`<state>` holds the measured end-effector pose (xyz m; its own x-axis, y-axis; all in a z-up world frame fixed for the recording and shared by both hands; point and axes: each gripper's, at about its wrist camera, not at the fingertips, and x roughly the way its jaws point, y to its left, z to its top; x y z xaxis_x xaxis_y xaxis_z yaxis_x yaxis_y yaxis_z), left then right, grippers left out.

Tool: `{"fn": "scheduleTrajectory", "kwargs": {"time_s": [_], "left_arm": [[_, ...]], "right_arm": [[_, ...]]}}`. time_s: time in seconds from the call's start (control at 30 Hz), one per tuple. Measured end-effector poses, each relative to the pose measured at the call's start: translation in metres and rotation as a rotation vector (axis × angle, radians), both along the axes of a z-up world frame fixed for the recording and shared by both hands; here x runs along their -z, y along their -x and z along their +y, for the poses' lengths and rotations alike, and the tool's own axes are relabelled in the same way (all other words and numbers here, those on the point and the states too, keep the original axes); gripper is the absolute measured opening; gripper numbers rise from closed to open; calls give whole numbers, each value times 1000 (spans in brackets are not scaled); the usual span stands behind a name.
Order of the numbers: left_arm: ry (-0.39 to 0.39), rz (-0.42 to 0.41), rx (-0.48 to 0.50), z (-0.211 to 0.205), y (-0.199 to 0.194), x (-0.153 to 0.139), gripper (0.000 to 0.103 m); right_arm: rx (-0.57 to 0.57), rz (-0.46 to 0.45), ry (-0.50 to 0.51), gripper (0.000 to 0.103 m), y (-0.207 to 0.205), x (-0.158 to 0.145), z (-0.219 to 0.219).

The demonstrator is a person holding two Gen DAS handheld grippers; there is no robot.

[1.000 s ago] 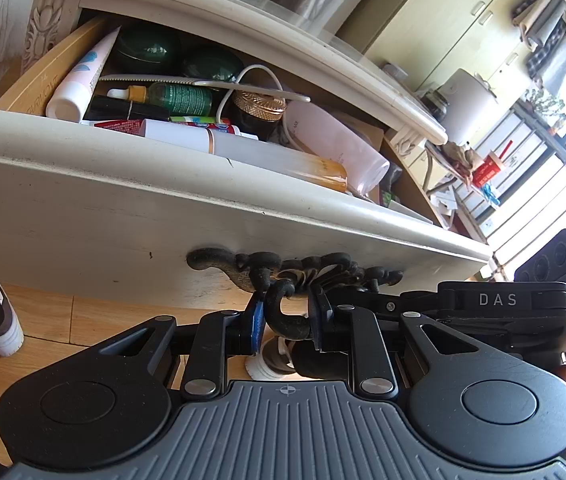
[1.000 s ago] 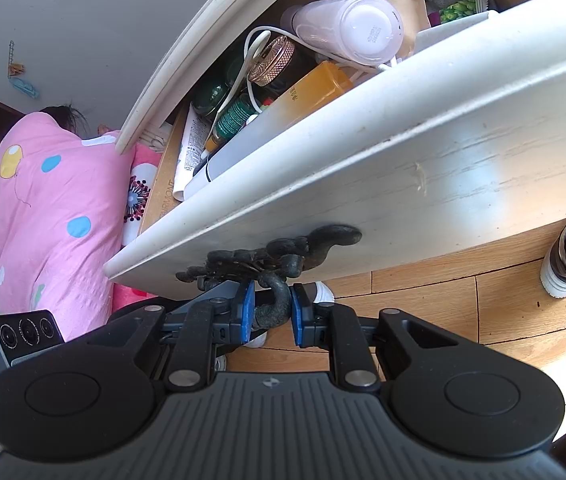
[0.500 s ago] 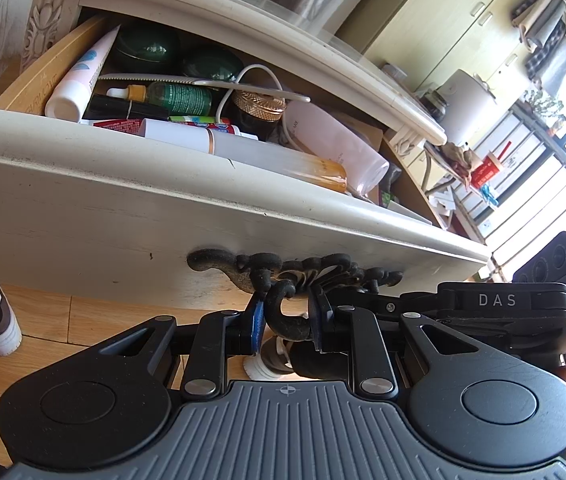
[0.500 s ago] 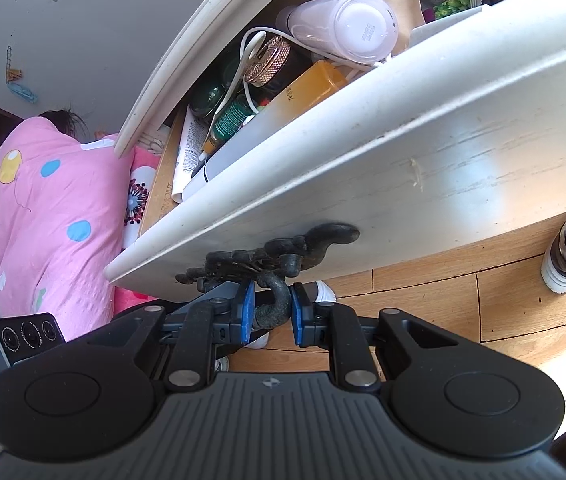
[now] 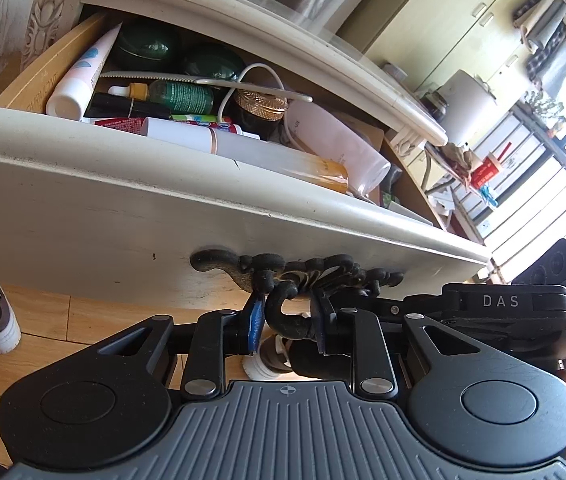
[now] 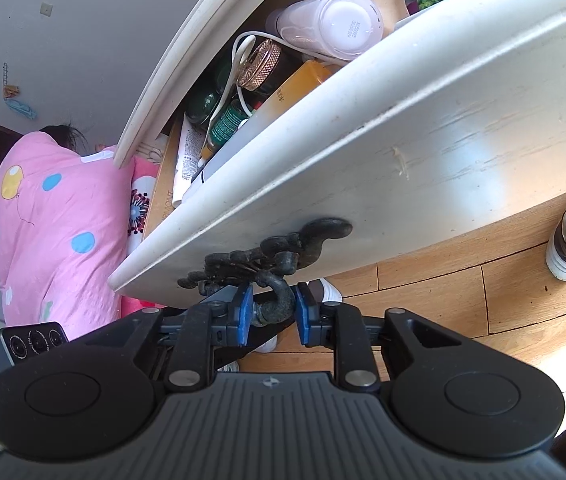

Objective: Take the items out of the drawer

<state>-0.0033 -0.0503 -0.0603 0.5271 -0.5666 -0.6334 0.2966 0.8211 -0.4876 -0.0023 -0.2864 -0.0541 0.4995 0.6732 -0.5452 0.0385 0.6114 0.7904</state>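
Straddling the black wrought-iron drawer handle [image 5: 283, 312], the left gripper [image 5: 289, 320] and right gripper [image 6: 270, 314] have just been easing narrowly apart, pads clear of it. Above that handle, the cream wooden drawer [image 5: 123, 216] stands open, toiletries exposed; each should back off straight before reaching in.

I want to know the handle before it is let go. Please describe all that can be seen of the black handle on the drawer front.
The black ornate cast-metal drawer handle is a scrolled backplate on the cream drawer front, with a curved hanging bail below. It looks rough and matte. The left claw and the right claw both straddle the bail; their jaws have just been opening, and a gap shows beside the blue pads.
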Motion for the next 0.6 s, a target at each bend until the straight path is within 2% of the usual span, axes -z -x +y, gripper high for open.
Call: {"fn": "scheduleTrajectory", "kwargs": {"time_s": [0.03,0.27,0.5,0.6], "left_arm": [[-5,-2,-2,0,1,0,32],[-17,-15,-8,4,5,-3,35],[-32,-8,5,5,14,-5,36],[-39,-5,19,6,20,-9,41]], "right_arm": [[5,1,-6,28,1,0,-1],[21,-6,-9,34,5,-1,-8],[13,-8,-10,34,12,-1,-13],[-20,-31,-17,34,16,-6,-15]]}}
